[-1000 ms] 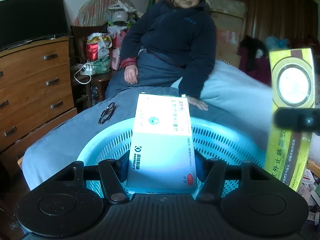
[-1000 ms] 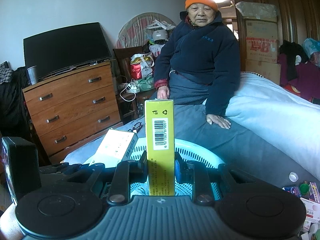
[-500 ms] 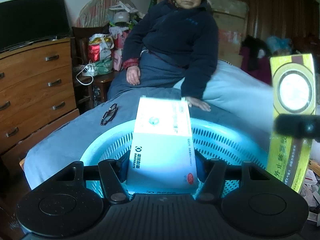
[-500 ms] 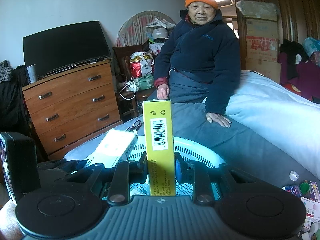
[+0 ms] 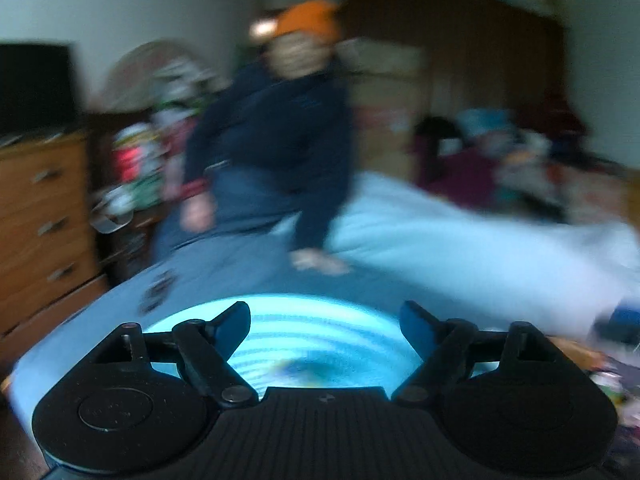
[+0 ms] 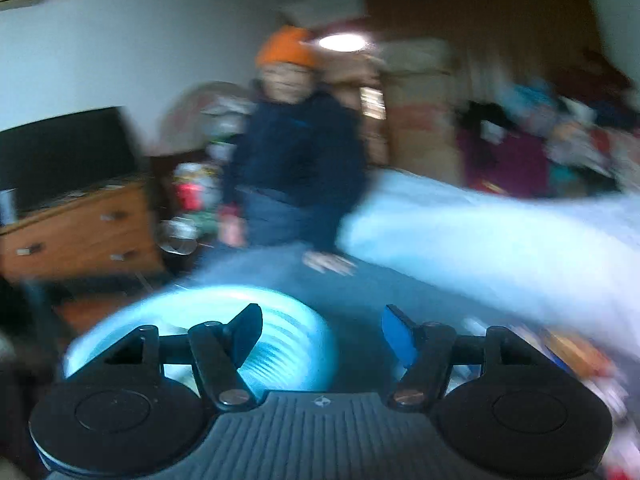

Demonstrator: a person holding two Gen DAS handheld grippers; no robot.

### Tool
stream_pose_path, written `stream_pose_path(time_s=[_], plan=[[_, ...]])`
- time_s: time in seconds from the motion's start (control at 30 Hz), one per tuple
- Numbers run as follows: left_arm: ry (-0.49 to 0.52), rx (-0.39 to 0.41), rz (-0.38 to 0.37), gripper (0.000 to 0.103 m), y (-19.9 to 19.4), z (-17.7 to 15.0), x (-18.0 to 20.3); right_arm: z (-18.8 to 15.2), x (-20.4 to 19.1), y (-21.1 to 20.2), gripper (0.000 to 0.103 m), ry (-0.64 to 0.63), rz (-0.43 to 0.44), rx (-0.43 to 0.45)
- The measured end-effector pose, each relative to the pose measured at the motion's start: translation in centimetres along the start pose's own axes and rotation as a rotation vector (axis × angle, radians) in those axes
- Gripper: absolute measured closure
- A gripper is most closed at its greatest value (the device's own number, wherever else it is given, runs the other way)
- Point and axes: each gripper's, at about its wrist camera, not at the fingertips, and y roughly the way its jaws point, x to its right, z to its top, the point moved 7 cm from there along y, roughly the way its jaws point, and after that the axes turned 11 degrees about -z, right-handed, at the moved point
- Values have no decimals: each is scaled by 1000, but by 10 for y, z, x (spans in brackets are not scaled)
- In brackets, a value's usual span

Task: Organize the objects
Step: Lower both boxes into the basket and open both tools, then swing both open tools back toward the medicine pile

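Basket (image 5: 320, 344), light blue, sits on the bed (image 5: 460, 248) right under the left gripper (image 5: 325, 326), lower left of the right gripper (image 6: 322, 330). Both grippers spread wide, nothing held; everything's blurry.

Both wrist views low over basket (image 5: 320, 316).

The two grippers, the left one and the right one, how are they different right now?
The left gripper hangs right over the blue basket, which fills the gap between its fingers; the right gripper has the basket off behind its left finger, with grey bedding ahead. The right gripper's view sits higher and shows a ceiling light. Both are open, empty, and blurred by motion.
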Motion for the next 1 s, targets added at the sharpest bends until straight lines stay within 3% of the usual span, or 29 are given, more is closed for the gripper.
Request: stream_pose_path(time_s=[0.17,0.23,0.3,0.47,0.5,0.63,0.77,0.87,1.0], plan=[[99,-9,-290,15,19,-3,99,-82,118,-19,34,49,-258,-135],[129,-67,-391,15,33,-20,130,-110,150,-15,33,-5,-302,-206],[160,-130,-427,15,48,-41,150,-129,176,-7,33,-106,-313,-267],[234,-277,-487,15,82,-91,175,-147,198,30,31,-383,-276,-347],[311,-365,-533,16,102,-122,190,-150,200,39,31,-427,-255,-359],[474,-444,-611,18,137,-169,219,-160,197,66,29,-565,-166,-414],[531,-516,-683,24,178,-199,236,-164,201,82,26,-580,-137,-438],[548,-546,-688,29,201,-211,236,-172,207,85,44,-528,-98,-486],[615,-546,-726,27,215,-223,239,-169,213,70,48,-456,-91,-455]])
